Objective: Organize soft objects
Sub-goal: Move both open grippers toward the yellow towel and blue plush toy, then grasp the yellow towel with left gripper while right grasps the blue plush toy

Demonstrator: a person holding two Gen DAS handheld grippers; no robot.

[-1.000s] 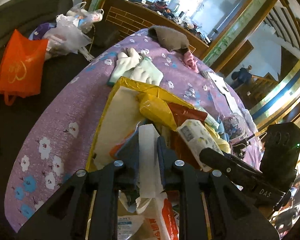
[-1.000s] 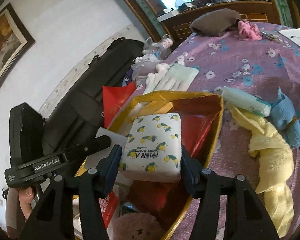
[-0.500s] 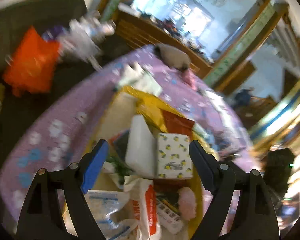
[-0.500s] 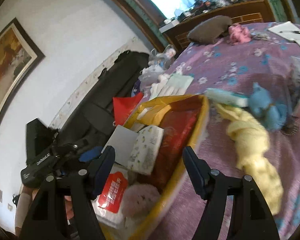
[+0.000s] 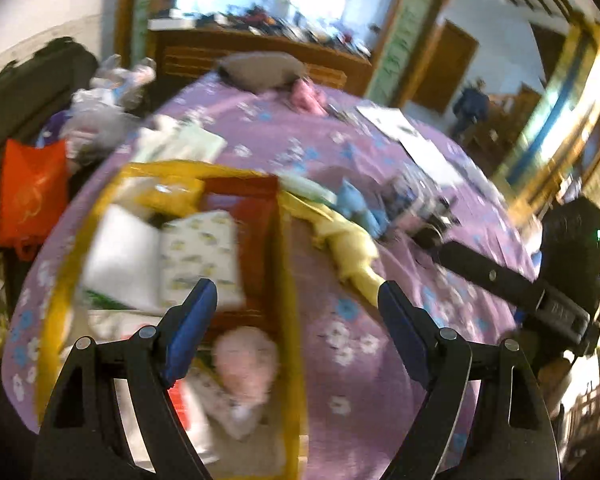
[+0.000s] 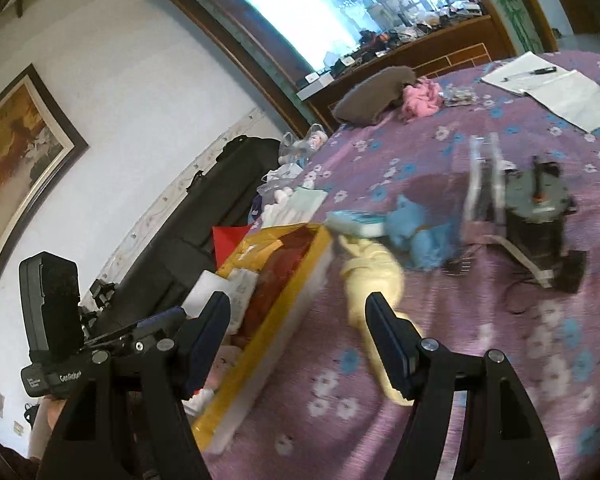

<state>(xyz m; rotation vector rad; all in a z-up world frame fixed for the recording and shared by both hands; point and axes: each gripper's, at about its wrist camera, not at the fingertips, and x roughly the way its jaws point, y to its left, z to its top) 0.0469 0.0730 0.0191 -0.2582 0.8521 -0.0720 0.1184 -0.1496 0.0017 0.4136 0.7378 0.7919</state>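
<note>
Flowered purple bedspread (image 5: 340, 360) under yellow box (image 5: 288, 320)

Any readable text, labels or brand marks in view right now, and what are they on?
"GenRobot": partly legible on the left gripper body, right wrist view.
Small label beside it: too small.
Right gripper body marking: blurred.
Tissue pack print: blurred.
Papers: unreadable.

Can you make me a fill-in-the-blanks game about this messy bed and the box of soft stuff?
1. The lemon-print tissue pack lies inside the ____ box.
2. The cloth lying just outside the box is ____.
3. The bedspread is ____ with flowers.
4. Both the left gripper and the right gripper are ____ and hold nothing.

Missing words: yellow; yellow; purple; open
</note>
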